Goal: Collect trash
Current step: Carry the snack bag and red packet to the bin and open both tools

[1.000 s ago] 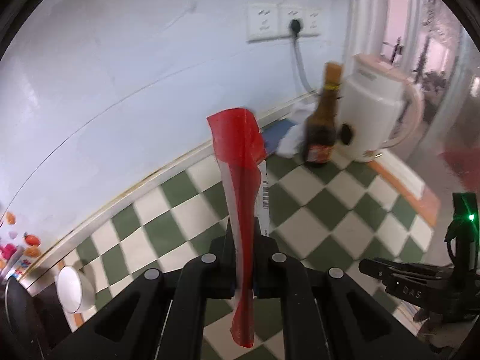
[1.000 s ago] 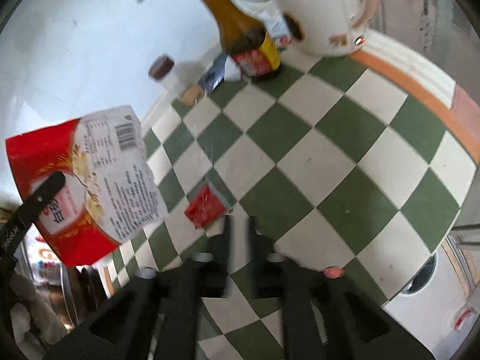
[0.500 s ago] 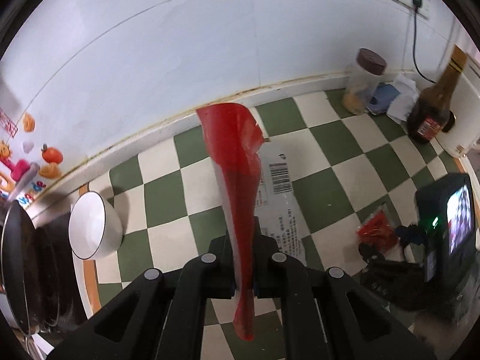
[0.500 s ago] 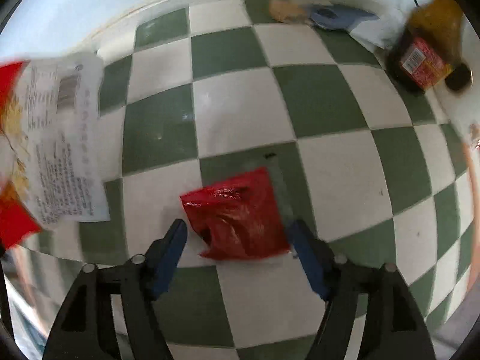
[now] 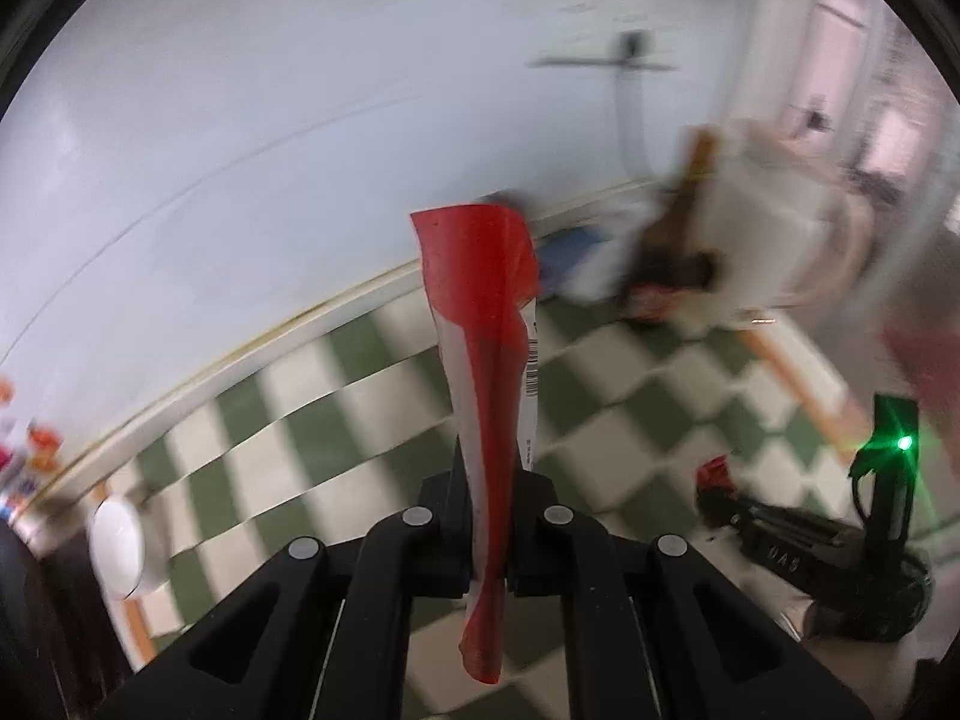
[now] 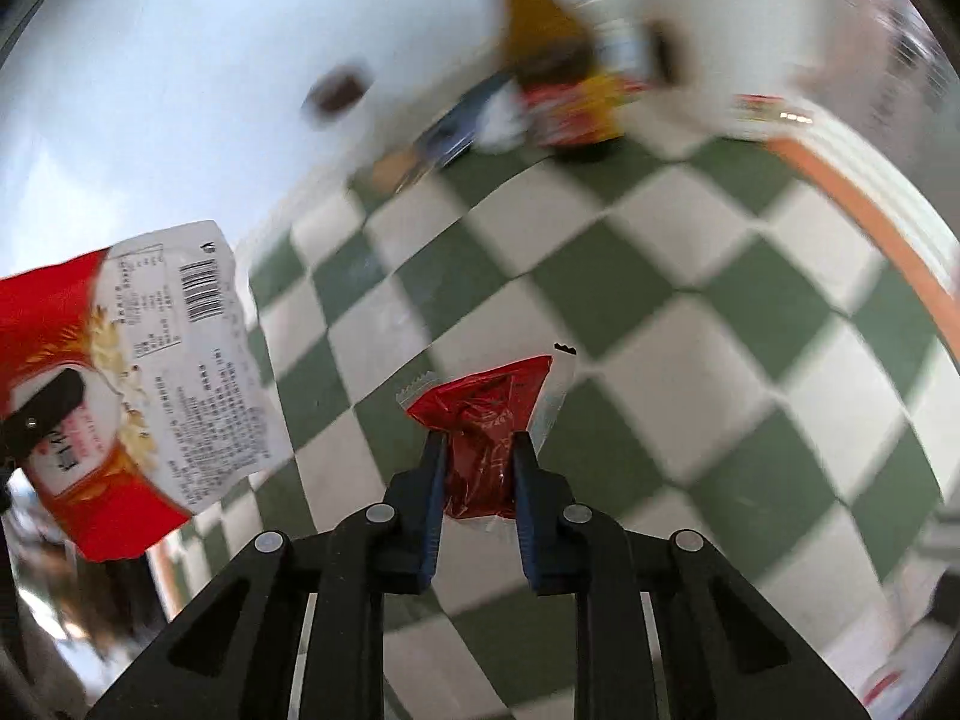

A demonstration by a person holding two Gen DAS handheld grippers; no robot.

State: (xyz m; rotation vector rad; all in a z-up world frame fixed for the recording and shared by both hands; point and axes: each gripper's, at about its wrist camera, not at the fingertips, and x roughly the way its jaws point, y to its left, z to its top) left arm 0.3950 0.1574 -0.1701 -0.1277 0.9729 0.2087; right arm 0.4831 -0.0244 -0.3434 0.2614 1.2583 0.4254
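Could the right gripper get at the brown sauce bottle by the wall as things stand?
Probably not: the right gripper is already shut on the small red packet, so its jaws are occupied. The sauce bottle stands across open checkered counter, blurred.

Both views are bright with soft, even light and show no hard shadows. Strong motion blur smears each background: the checkered counter [image 5: 336, 420], the brown bottle [image 6: 540, 42] and the white kettle [image 5: 774, 228] lose their edges. Only the near fingers and the held red wrappers stay sharp. Fisheye curvature bends the wall line, and black vignetting rings the corners. A green LED [image 5: 904, 443] flares.
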